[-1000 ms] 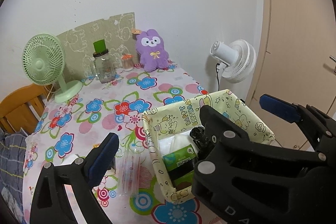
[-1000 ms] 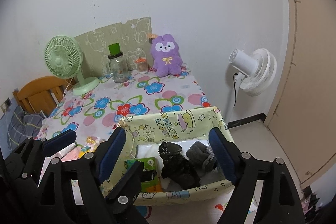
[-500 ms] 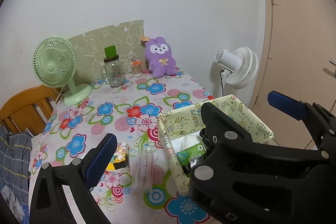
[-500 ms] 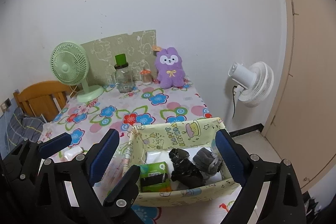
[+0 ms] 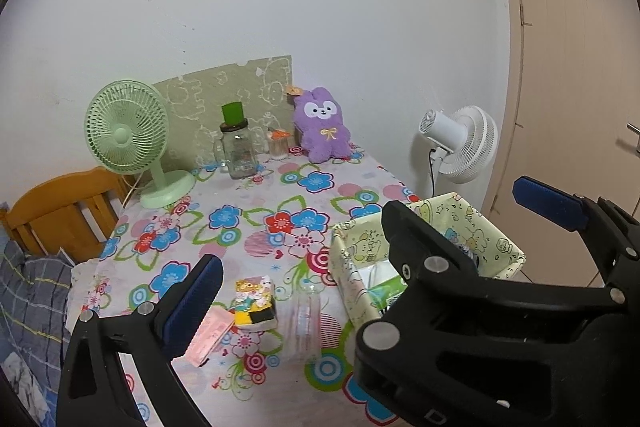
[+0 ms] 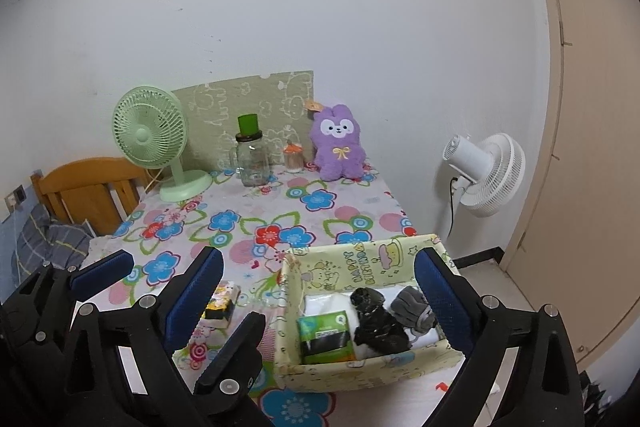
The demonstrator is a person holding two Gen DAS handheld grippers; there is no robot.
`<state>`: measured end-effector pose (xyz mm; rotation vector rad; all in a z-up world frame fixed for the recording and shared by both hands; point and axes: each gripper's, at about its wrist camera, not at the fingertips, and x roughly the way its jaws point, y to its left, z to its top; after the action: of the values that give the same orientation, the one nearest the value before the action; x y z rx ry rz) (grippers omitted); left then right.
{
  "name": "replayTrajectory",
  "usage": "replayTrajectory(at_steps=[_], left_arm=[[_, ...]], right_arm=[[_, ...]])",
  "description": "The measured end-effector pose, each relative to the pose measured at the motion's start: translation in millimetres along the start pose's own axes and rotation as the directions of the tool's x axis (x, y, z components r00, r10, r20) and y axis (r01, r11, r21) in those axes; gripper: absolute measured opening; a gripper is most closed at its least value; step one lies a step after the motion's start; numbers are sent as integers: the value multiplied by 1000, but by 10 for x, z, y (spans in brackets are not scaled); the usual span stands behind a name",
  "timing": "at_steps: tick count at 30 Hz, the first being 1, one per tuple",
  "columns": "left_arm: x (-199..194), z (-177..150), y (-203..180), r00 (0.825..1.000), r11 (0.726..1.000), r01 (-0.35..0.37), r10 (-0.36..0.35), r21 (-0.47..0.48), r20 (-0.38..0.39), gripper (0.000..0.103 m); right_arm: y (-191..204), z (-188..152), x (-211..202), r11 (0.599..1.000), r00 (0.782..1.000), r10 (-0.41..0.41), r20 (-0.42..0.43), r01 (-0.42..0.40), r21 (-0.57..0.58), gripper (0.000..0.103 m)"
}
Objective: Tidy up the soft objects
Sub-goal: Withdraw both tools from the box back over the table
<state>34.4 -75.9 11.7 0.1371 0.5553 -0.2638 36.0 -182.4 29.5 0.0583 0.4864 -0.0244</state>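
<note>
Right wrist view: we see the right tool (image 6: pixel 320 283) empty, jaws opening above the fabric box (image 6: pixel 362 373); black bundle (image 6: pixel 376 323) and grey sock (image 6: pixel 412 309) lie inside, purple plush (image 6: pixel 339 143) well behind, unsorted; left tool (image 5: pixel 360 247) released.

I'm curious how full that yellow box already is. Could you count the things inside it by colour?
In the yellow box, seen from the right wrist camera:
White: 1, folded white cloth
Green: 1, green packet
Black: 1, crumpled black bundle
Grey: 1, grey bundle
Total: 4
</note>
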Motion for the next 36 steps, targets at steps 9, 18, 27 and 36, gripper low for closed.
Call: replayTrajectory(at_steps=[9,18,27,36], left_arm=[[-91,-66,171,1000,1000,-9,9,-3,20,102],[-117,-131,310,1000,1000,-16,16,-8,21,102],[-52,-224,454,1000,999,-27,27,-25,0,102],[57,-342,603,999,998,-34,33,-47,-21,102]], right_arm=[[180,-53,-69,1000,1000,12,7,-12,-4,98],[337,-95,-47,999,999,33,-1,-33,-12,97],[483,-172,66,997,997,70,-34,-71,-14,91],[615,-265,208,994,992,111,-67,-112,-13,90]])
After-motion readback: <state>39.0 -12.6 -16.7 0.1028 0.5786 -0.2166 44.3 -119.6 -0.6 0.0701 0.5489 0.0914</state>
